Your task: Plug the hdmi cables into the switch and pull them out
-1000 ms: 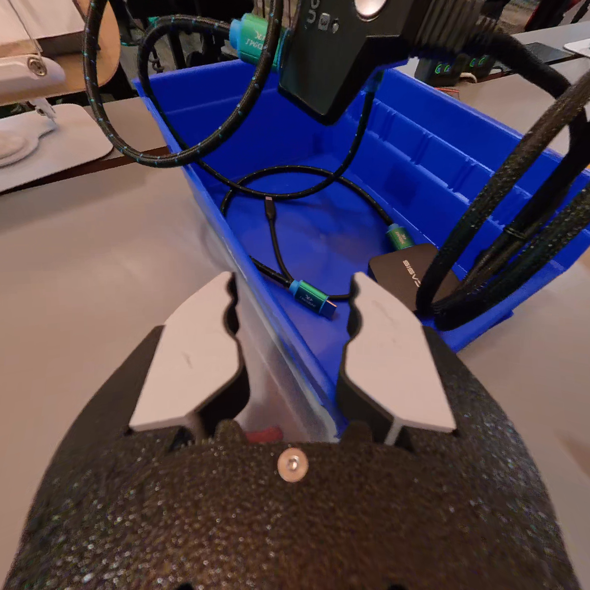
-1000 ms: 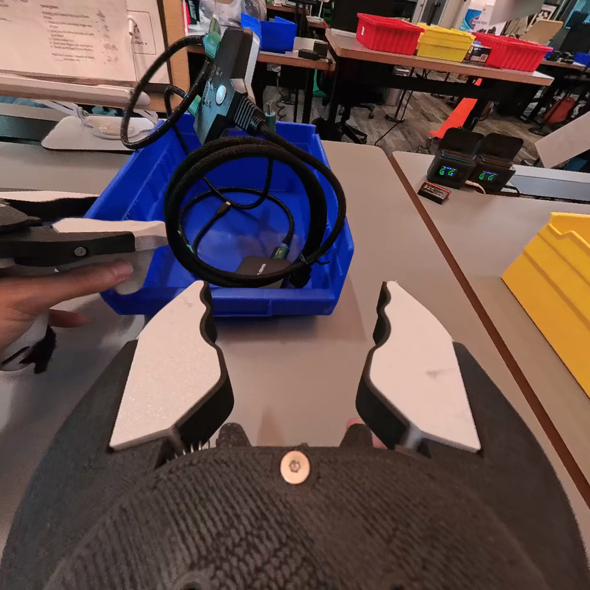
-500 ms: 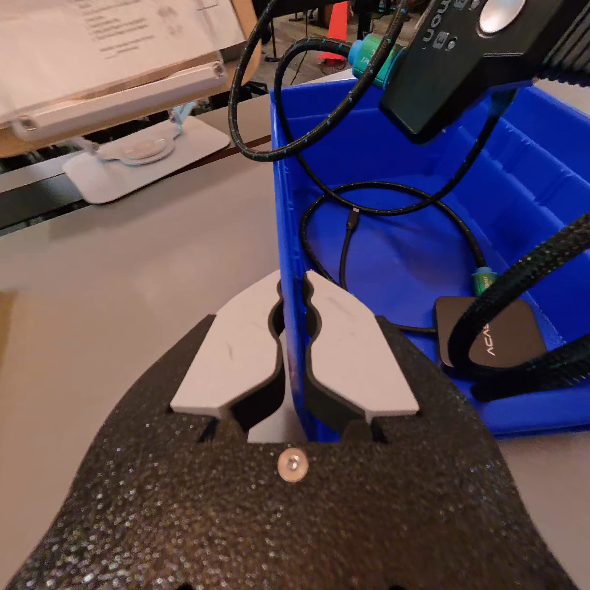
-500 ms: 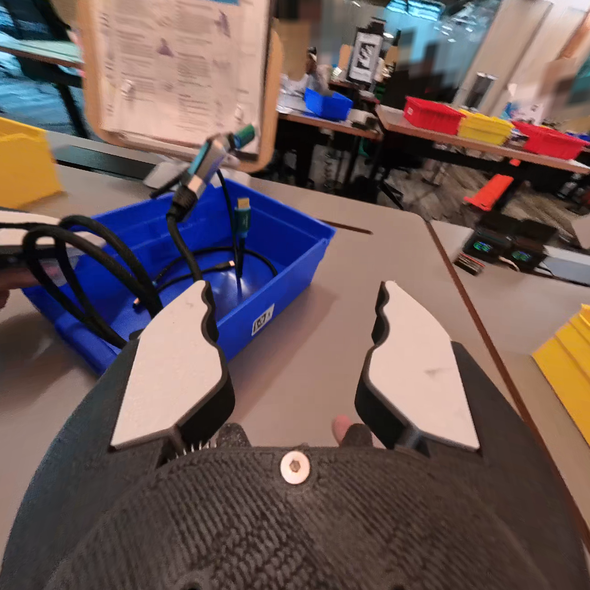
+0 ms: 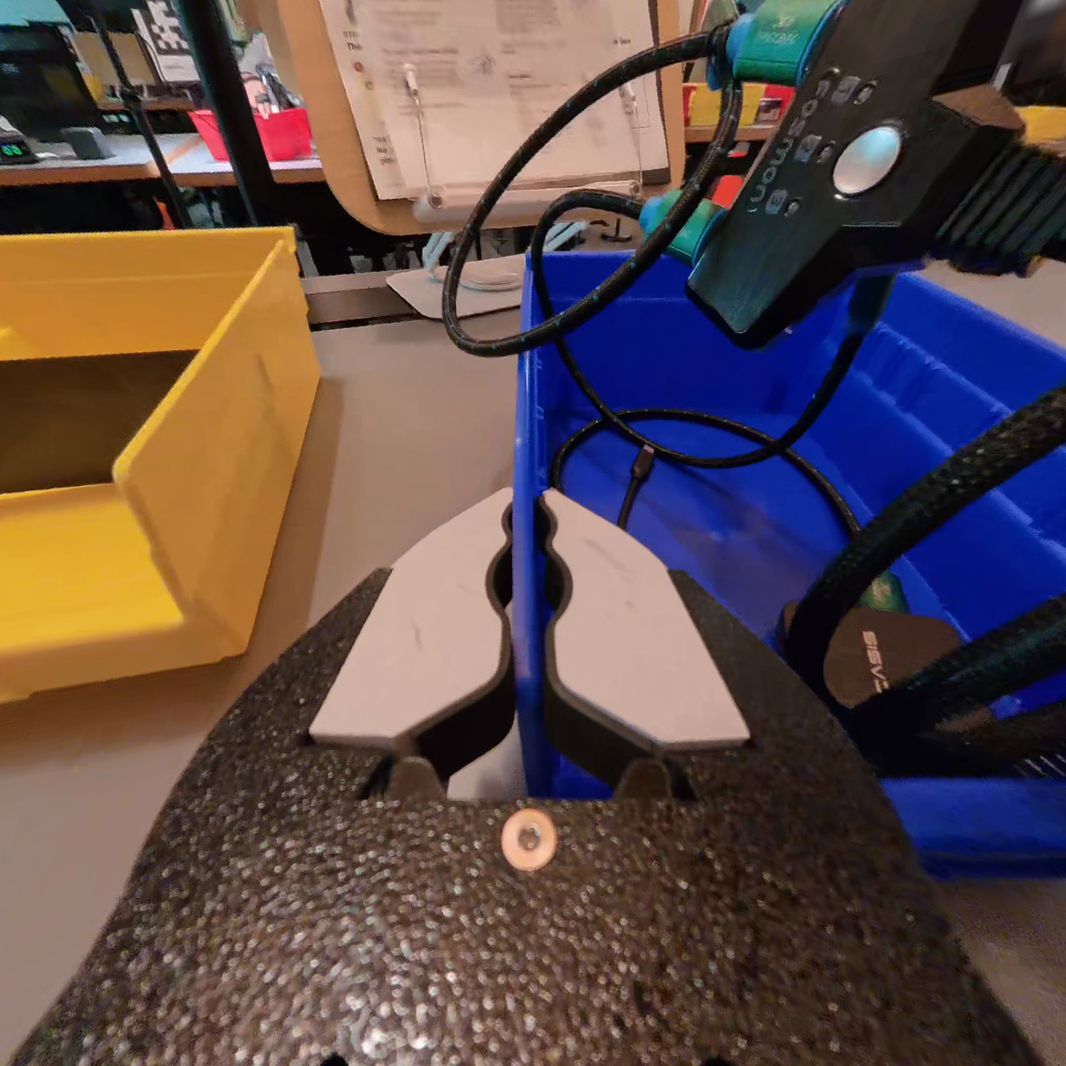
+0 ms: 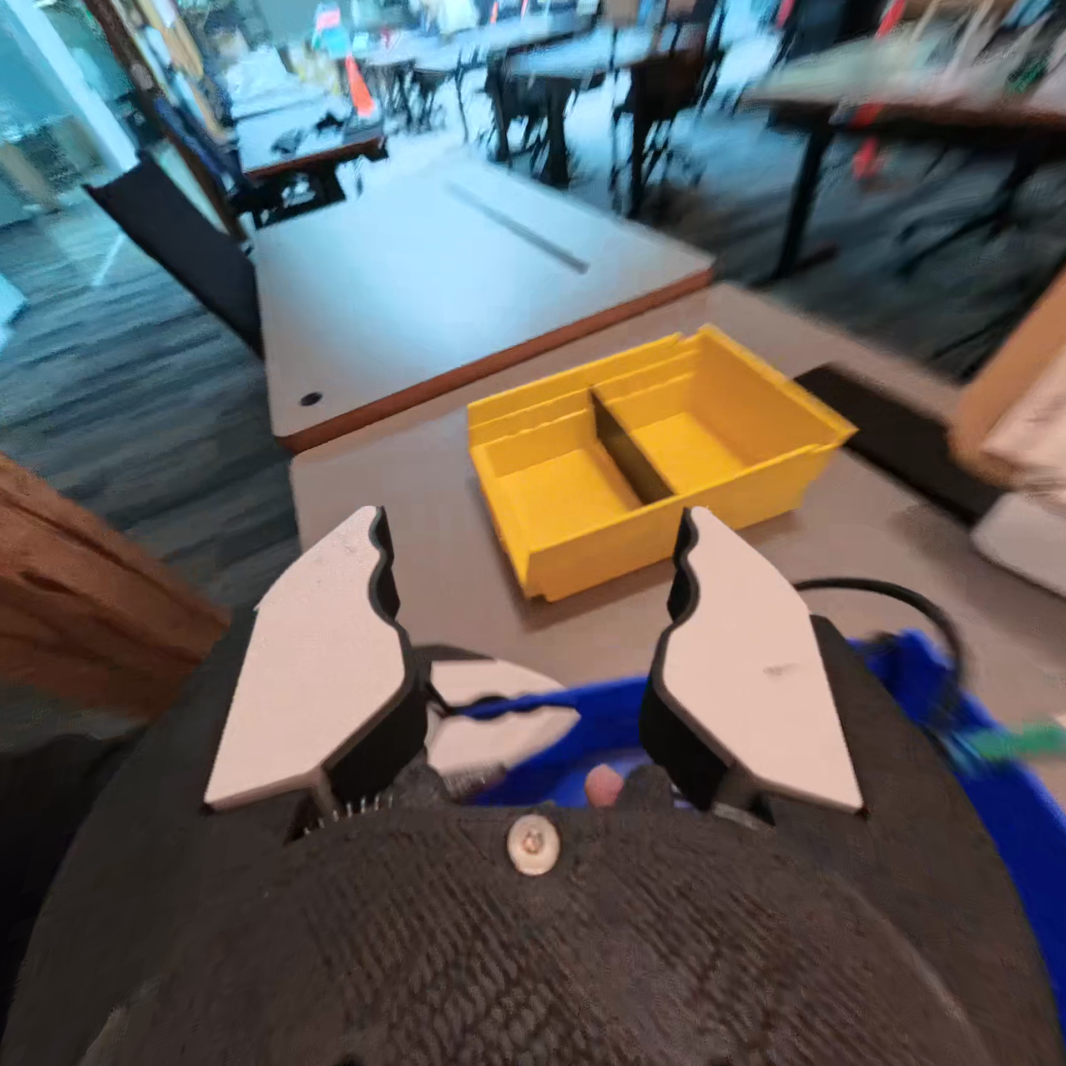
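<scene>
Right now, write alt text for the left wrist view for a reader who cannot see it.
The left gripper is shut on the side wall of a blue bin that holds braided black cables. A black switch with green plugs in it hangs above the bin, and a yellow bin sits to the left on the grey table.

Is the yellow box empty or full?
Empty. In the right wrist view the yellow box shows two bare compartments, split by a dark divider.

Lettering marks the black switch [image 5: 830,173], black box [image 5: 882,652] and posted sheet [image 5: 490,86].
</scene>
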